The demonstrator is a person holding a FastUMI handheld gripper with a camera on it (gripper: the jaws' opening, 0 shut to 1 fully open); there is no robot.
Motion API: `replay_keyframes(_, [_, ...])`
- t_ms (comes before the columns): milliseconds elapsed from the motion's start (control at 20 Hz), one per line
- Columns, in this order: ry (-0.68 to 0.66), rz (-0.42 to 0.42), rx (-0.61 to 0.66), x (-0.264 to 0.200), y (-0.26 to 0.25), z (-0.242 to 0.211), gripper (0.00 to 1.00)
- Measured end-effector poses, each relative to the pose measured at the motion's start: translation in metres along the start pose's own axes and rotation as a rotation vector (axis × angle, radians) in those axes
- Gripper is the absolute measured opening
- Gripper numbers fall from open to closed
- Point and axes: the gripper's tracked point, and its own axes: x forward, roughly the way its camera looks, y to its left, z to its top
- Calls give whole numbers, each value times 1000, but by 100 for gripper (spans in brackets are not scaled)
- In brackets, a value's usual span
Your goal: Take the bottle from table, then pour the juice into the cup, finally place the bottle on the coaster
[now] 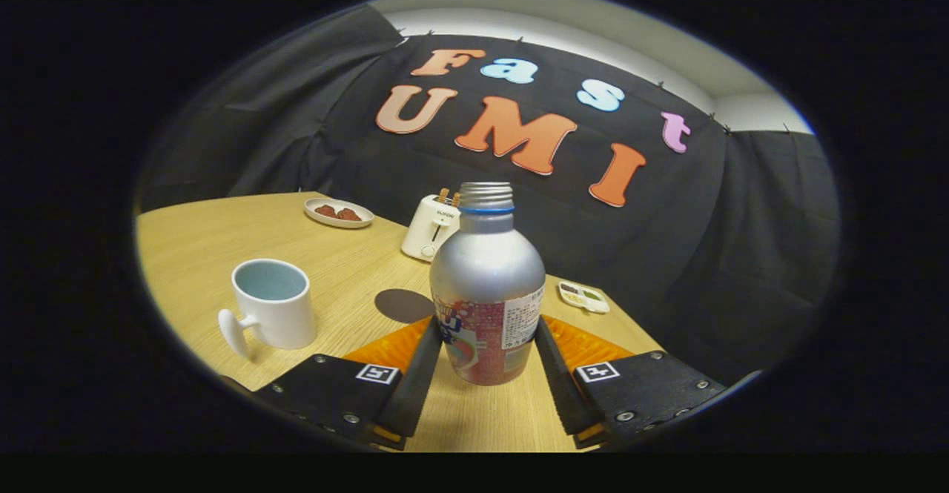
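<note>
Carrying everything: a wooden desk [222, 233]. Pinching the lower body of an uncapped silver bottle [487, 285], upright, both fingers [415, 382] of the jaws pressed to its sides. Left of the bottle, a white cup [272, 304]; just behind it, a dark round coaster [402, 305]. Farther back: toaster [431, 227], snack plate [338, 213], small dish [583, 296].

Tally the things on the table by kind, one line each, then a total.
Bottle, between the fingers of the hand-held gripper: 1
Cup: 1
Coaster: 1
Toaster: 1
Plate of snacks: 1
Small tray: 1
Total: 6
</note>
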Motion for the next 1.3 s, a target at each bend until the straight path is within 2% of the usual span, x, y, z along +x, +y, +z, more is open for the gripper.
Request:
replay_keyframes(250, [-44, -8, -176, -2, 11, 16, 72])
replay_keyframes(800, [-118, 41, -469, -7, 49, 35, 72])
replay_keyframes(1050, [-133, 1, -585, -5, 51, 36, 72])
replay_keyframes(1300, [-131, -1, -671, -2, 52, 30, 72])
